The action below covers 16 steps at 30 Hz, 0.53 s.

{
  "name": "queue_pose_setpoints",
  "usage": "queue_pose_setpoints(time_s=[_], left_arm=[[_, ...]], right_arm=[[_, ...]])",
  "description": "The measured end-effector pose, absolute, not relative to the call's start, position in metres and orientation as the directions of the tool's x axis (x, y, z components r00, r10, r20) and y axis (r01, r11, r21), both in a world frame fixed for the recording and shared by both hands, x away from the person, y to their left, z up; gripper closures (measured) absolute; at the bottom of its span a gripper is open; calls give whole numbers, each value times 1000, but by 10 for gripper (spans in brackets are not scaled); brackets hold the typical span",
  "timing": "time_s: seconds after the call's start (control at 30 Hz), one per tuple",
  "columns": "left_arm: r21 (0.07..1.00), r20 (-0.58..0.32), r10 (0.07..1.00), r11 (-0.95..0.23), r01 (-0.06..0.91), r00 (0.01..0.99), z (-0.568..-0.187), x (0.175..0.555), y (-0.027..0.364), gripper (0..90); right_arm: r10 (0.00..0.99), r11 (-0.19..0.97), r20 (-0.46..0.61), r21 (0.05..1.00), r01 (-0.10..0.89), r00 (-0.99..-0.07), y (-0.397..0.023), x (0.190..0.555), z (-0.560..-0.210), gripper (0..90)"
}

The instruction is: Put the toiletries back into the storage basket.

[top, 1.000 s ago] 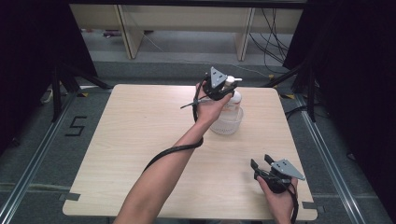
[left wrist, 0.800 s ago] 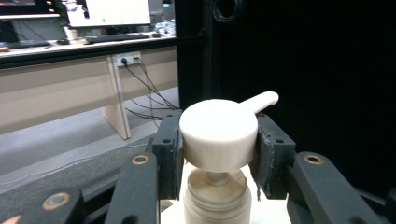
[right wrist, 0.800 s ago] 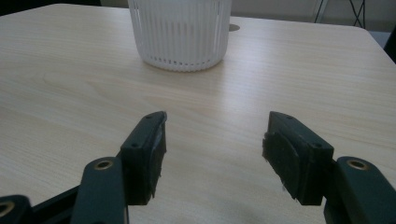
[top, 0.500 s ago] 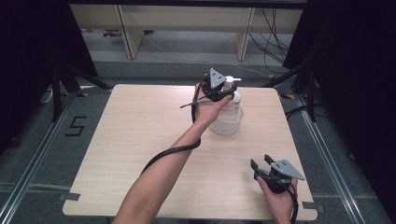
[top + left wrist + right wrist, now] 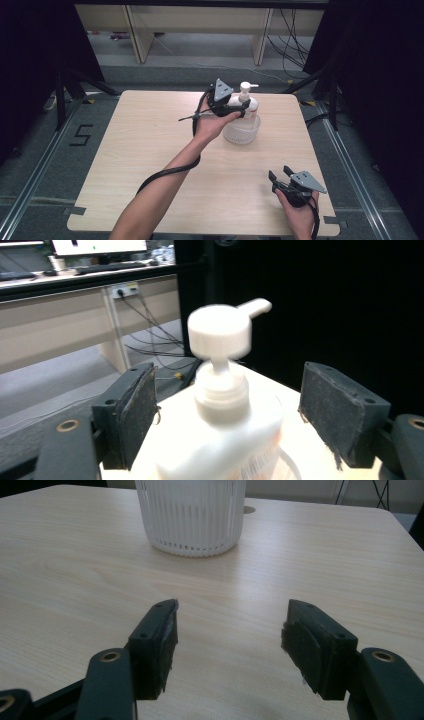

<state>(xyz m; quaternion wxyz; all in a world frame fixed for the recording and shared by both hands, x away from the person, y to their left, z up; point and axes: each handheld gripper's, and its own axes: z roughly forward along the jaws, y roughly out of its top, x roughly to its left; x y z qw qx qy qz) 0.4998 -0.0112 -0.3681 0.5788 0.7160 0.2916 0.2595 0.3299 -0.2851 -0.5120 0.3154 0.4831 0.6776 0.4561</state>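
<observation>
Where the high view looks down on the pale wooden table (image 5: 150,165), a white plastic pump bottle (image 5: 246,100) stands upright inside a clear ribbed plastic cup (image 5: 242,131) near the far edge, right of centre. The left gripper (image 5: 239,107) is held level at the bottle's neck, its jaws on either side of it, and they have just been opening. The right gripper (image 5: 281,176) rests low near the table's near right corner, well apart from the cup, with its jaws spread and nothing between them.

From the left gripper view, the bottle, slightly blurred, rises between the two black jaws. A clear gap separates the right pad from the bottle's shoulder; the left pad sits just beside the shoulder, and I cannot tell whether it touches. The pump head's spout points up and to the right.

From the right gripper view, both jaws stand wide apart above bare wood. The ribbed cup stands farther off, straight ahead.
</observation>
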Motion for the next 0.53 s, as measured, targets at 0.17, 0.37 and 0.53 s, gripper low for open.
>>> queue_pose_setpoints(time_s=[0.17, 0.37, 0.53], left_arm=[[976, 32, 709, -173, 130, 705, -393, 464, 31, 218], [967, 61, 717, -216, 138, 695, -438, 414, 87, 221], [958, 79, 722, -244, 147, 687, -473, 374, 128, 221]], right_arm=[[939, 88, 46, 926, 368, -341, -284, 331, -514, 389], [945, 95, 33, 924, 370, -326, -282, 330, -513, 387], [940, 94, 44, 920, 381, -338, -282, 329, -513, 373]])
